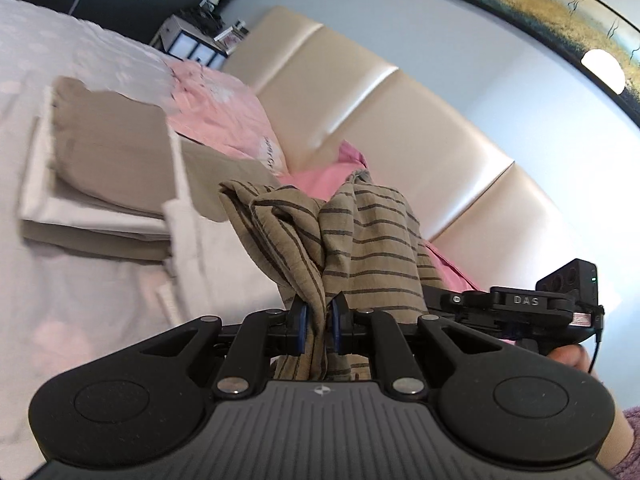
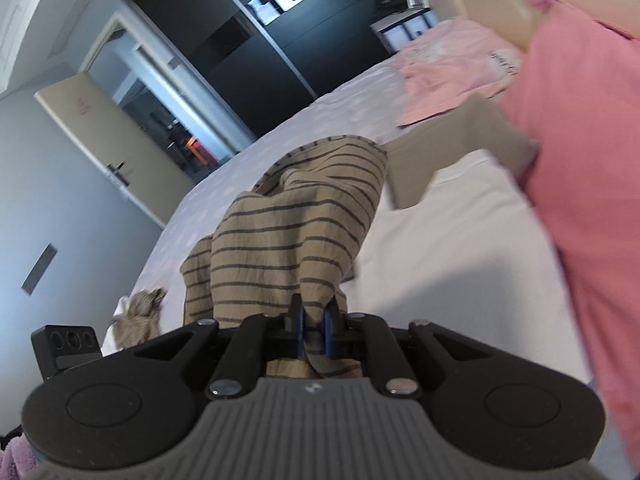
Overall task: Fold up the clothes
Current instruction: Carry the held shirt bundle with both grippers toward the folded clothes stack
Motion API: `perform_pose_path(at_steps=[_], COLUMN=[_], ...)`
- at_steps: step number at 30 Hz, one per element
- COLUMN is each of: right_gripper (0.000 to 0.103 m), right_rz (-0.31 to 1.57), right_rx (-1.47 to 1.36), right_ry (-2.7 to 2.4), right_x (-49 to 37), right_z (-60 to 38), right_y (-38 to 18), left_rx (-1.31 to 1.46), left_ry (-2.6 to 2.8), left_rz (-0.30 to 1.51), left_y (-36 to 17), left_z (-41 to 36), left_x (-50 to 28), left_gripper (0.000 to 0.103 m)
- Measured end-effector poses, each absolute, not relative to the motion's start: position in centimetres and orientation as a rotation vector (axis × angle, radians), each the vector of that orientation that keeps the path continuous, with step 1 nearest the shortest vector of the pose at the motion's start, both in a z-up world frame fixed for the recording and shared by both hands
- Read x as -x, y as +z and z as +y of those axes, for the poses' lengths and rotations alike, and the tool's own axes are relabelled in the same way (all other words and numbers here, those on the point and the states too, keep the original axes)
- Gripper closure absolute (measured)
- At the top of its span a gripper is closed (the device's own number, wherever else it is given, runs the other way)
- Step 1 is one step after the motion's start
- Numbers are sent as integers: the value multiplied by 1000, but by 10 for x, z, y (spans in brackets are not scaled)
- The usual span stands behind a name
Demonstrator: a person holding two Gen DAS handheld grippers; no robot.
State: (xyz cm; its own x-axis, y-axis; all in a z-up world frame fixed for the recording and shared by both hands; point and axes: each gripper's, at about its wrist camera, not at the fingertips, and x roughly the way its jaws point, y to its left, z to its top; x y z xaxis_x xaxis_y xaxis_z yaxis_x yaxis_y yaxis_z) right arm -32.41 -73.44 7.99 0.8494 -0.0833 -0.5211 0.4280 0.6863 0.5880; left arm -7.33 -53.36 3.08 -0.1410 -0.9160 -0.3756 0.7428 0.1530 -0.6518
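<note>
A tan garment with dark stripes (image 1: 360, 240) hangs bunched in front of my left gripper (image 1: 320, 320), whose blue pads are shut on a fold of it. In the right wrist view the same striped garment (image 2: 296, 224) drapes forward from my right gripper (image 2: 316, 328), also shut on a pinch of the cloth. Both grippers hold it lifted above the bed (image 2: 460, 264). The right gripper (image 1: 520, 304) shows at the right edge of the left wrist view, with a hand (image 1: 568, 356) behind it.
A stack of folded beige and white clothes (image 1: 108, 184) lies on the bed to the left. Pink pillows (image 2: 580, 200) and a pink garment (image 2: 452, 76) lie by the cream padded headboard (image 1: 400, 112). A small crumpled grey cloth (image 2: 136, 312) lies near the bed's edge. A dark wardrobe (image 2: 280, 40) and an open door stand beyond.
</note>
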Motion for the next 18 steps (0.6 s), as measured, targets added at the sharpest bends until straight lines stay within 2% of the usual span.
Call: perform_pose_path(at_steps=[4, 18], right_gripper=[92, 92], right_rz=[473, 523], right_rx=[-809, -831], right_ry=[-323, -386], right_x=[320, 280], right_z=[-768, -857], right_y=[61, -20], left_rx=[236, 200], left_ry=[-1458, -1389], left_rz=[928, 1035], left_y=[18, -61], left_z=[-570, -618], left_x=[72, 46], left_gripper=[94, 95])
